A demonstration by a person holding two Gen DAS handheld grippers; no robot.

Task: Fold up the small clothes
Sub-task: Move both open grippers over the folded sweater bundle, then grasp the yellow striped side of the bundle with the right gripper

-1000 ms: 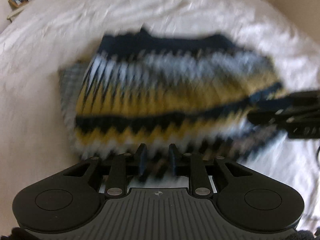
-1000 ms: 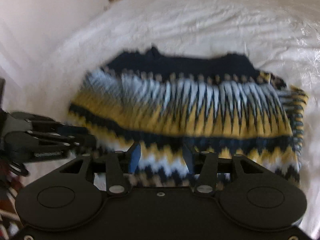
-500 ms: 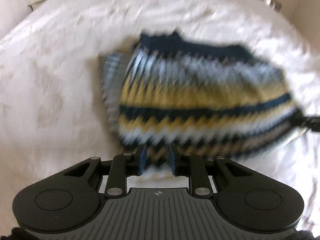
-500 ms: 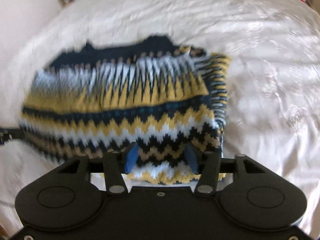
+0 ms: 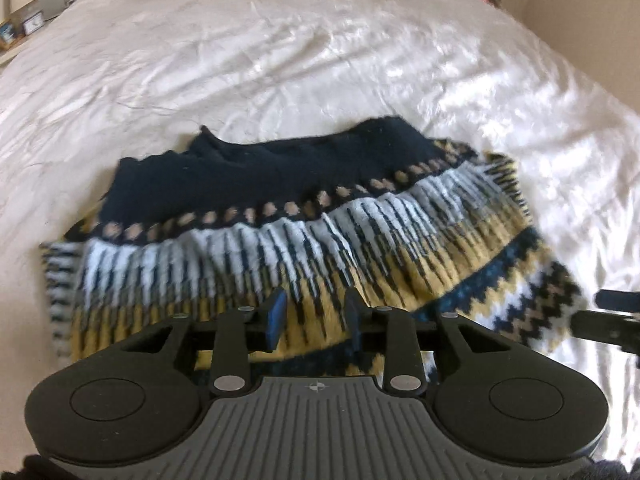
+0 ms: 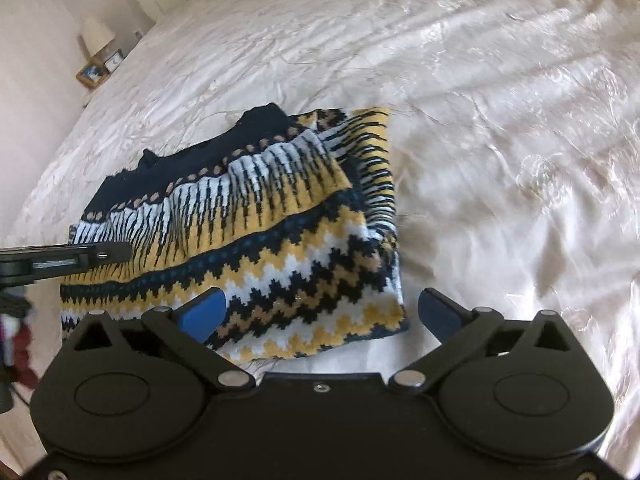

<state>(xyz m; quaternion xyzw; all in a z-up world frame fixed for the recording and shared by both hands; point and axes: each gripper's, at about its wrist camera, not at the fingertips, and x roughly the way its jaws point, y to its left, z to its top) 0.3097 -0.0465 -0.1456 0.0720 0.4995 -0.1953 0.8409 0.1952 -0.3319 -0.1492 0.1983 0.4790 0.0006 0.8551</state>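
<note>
One folded knit sweater (image 5: 304,248), navy, pale blue, and yellow zigzags, lies on the white bedspread (image 5: 280,60). The left gripper (image 5: 314,318) angles down over its near edge, jaws narrow and just easing apart, knit between them. The right gripper (image 6: 320,312), jaws just spread wide, hangs over the sweater's near corner, gripping nothing.
</note>
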